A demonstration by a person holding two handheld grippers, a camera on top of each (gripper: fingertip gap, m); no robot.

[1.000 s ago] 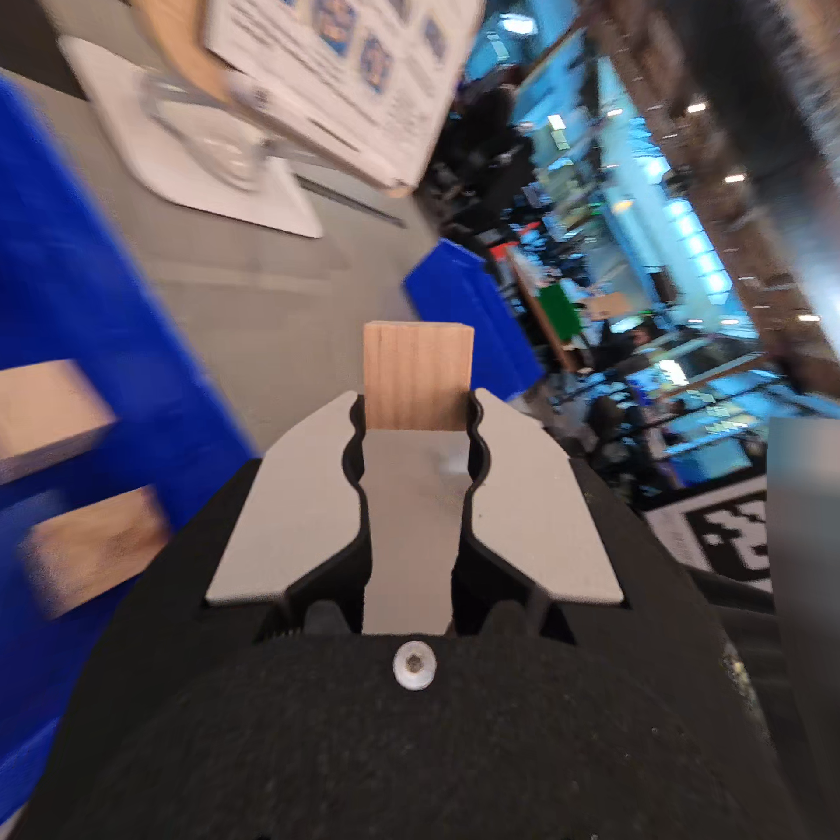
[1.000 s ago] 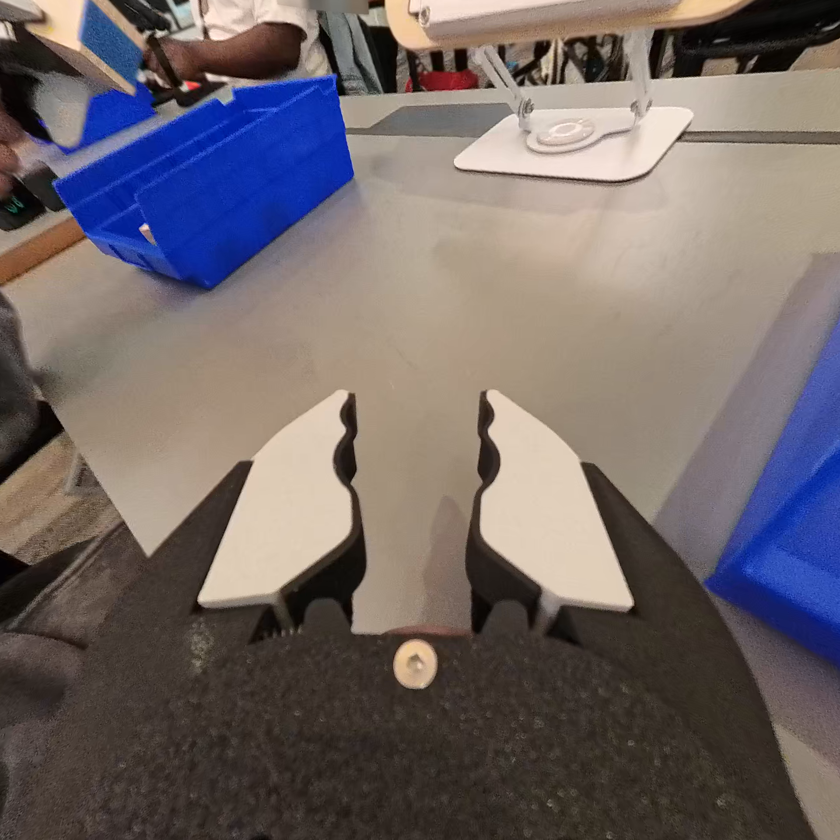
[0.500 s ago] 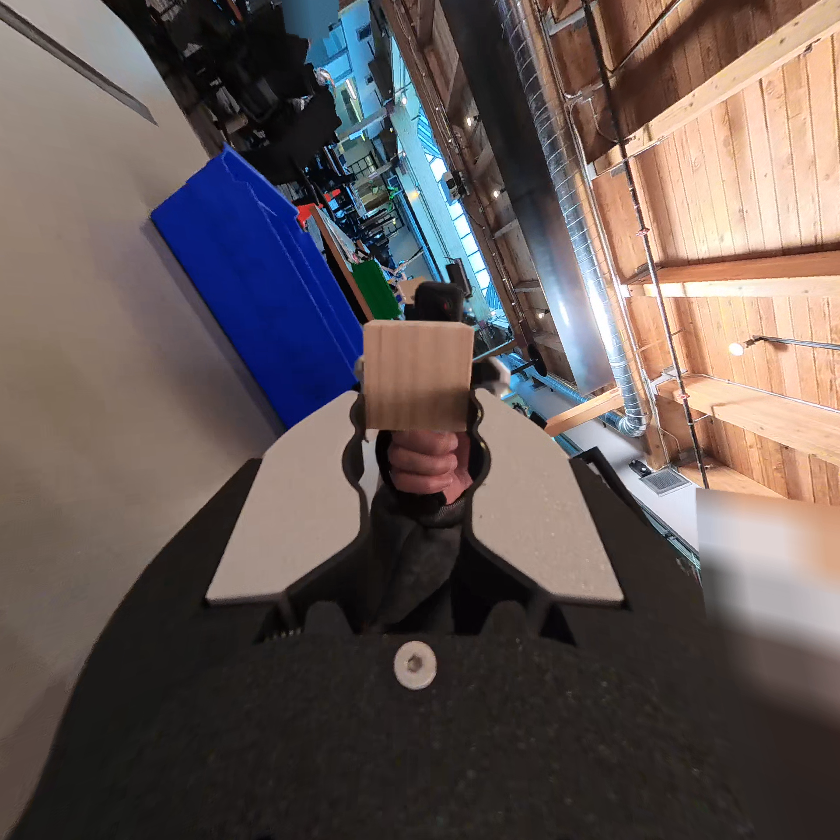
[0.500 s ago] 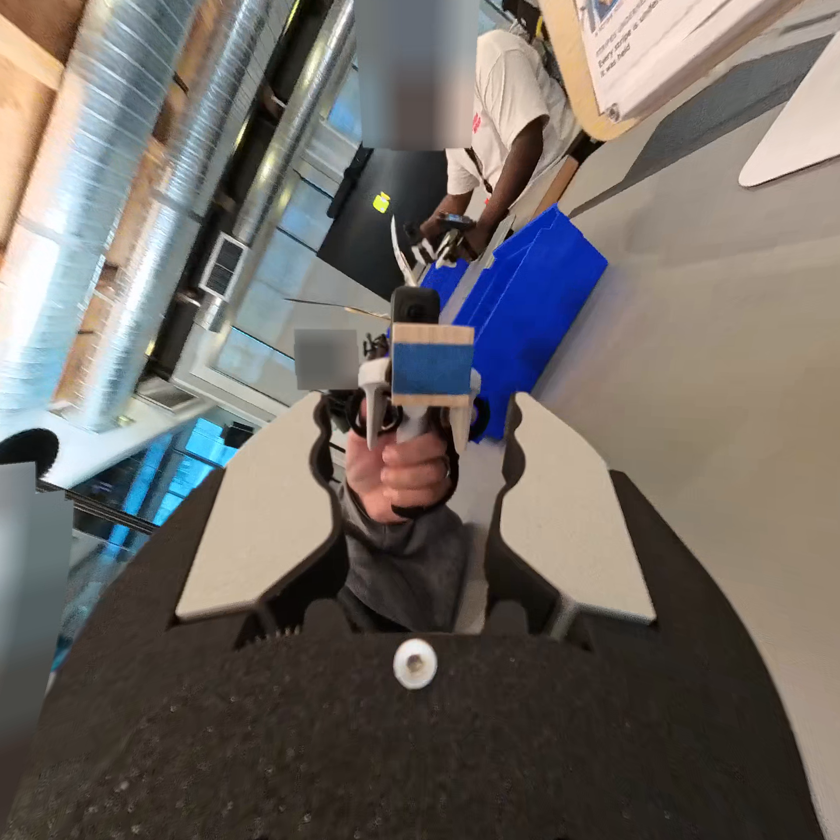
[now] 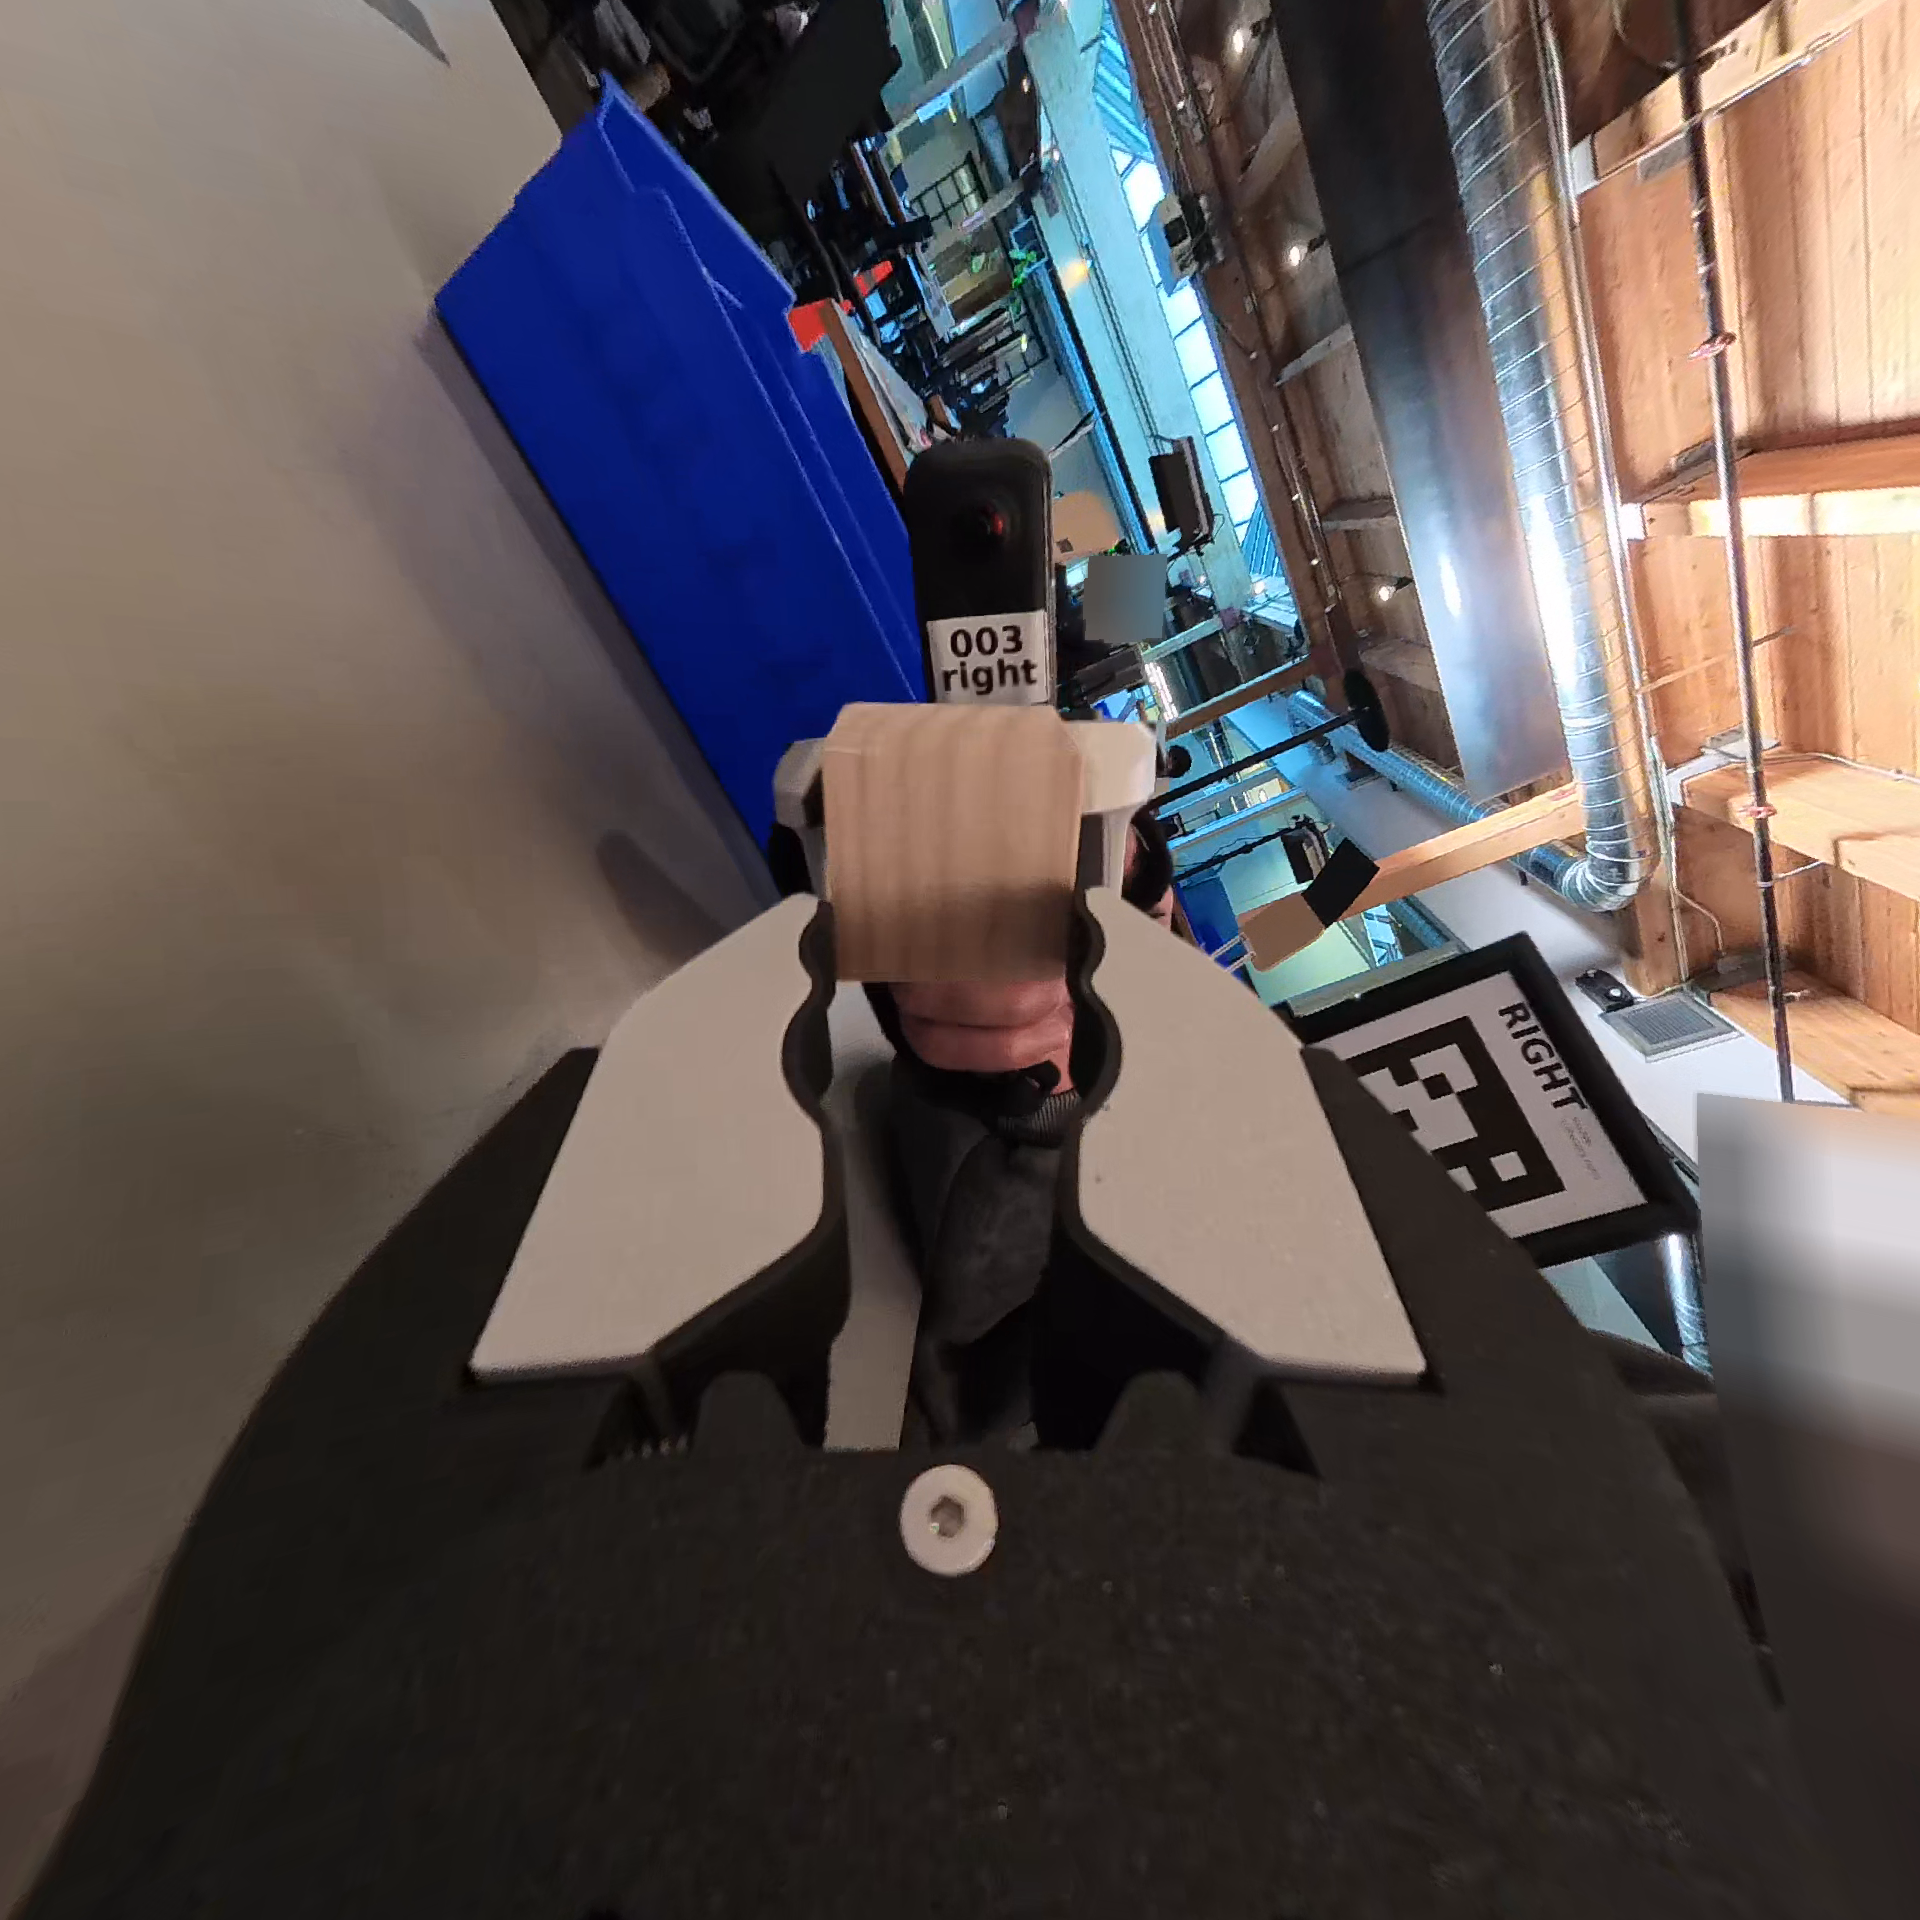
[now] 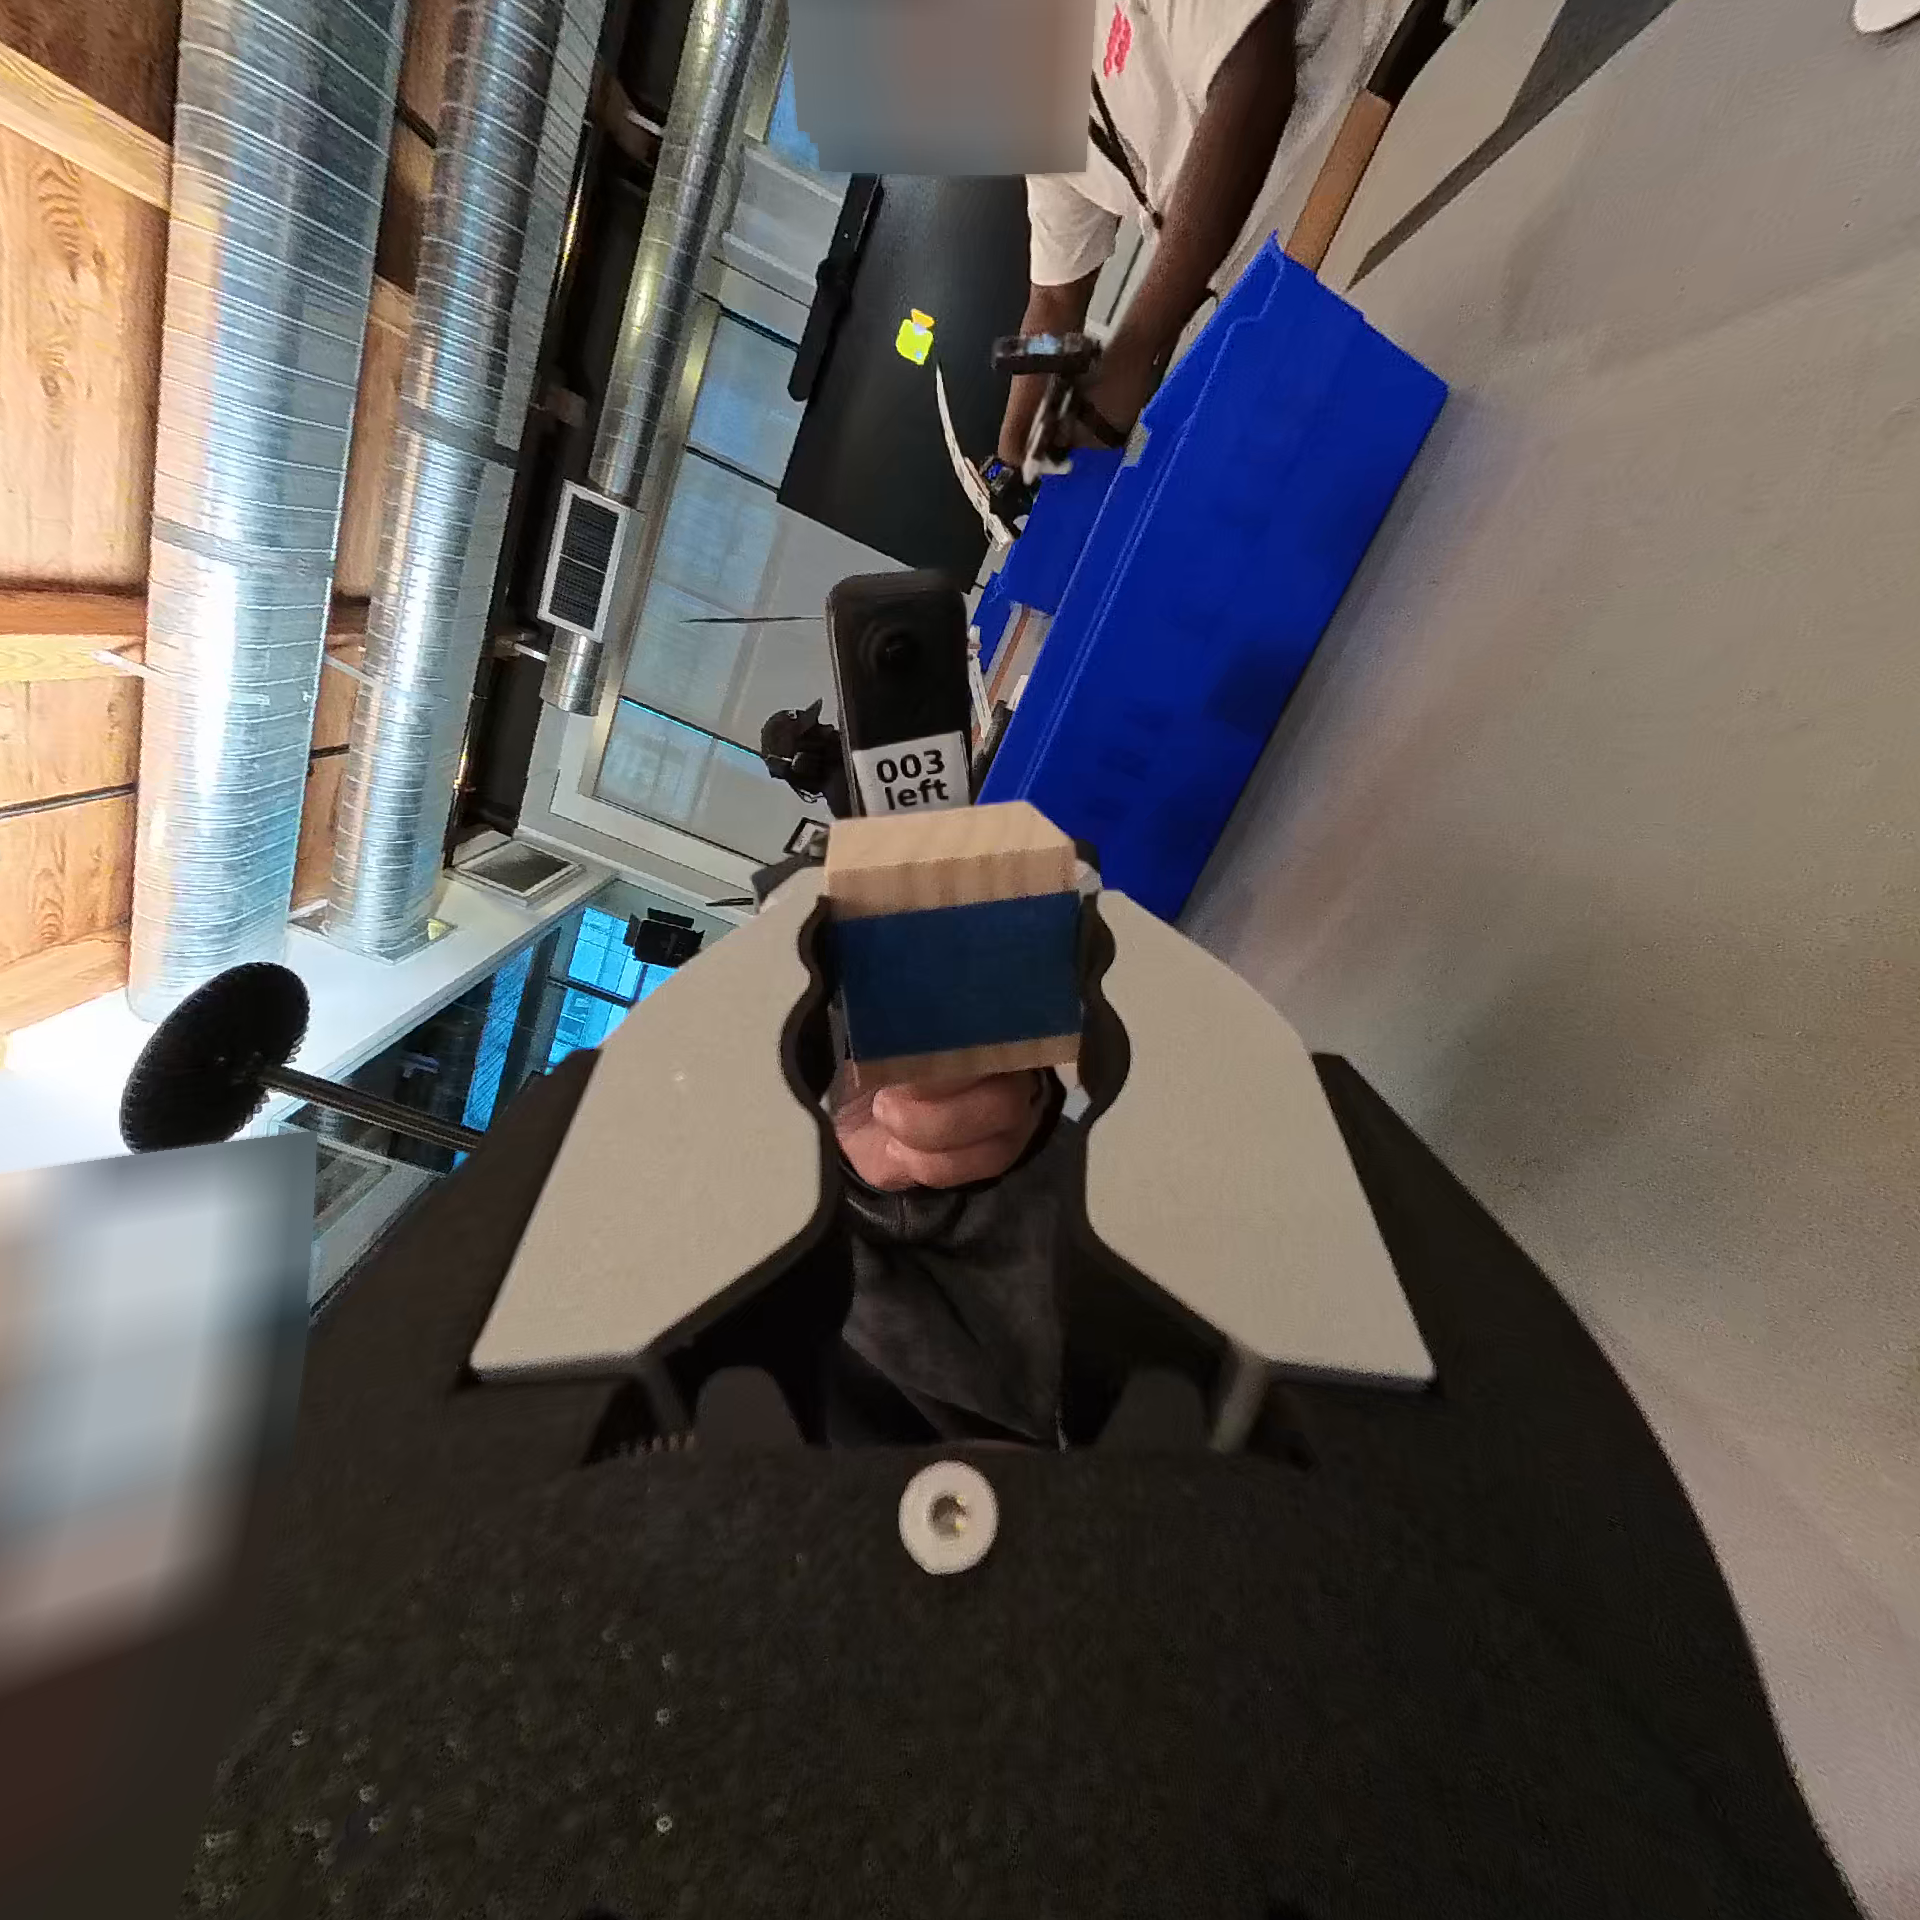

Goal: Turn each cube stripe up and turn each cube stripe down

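Note:
A wooden cube (image 5: 951, 852) is held in the air between my two grippers, which face each other. My left gripper (image 5: 951, 935) is shut on it, with a plain wood face towards its camera. In the right wrist view the cube (image 6: 951, 862) shows a blue stripe (image 6: 956, 977) on the face towards that camera. My right gripper (image 6: 956, 935) has its fingers against the cube's two sides. Its white fingertips (image 5: 1120, 779) also show beside the cube's far end in the left wrist view.
Both views are rolled sideways. The grey table (image 5: 260, 623) carries a blue bin (image 5: 675, 416); another blue bin (image 6: 1226, 623) stands on the table (image 6: 1610, 831) in the right wrist view. A person in a white shirt (image 6: 1143, 156) works beyond it. A framed marker board (image 5: 1475, 1101) stands at the right.
The grippers swung up to face each other. My right gripper came forward over the cube and narrowed its fingers onto it. The left gripper kept hold of the cube.

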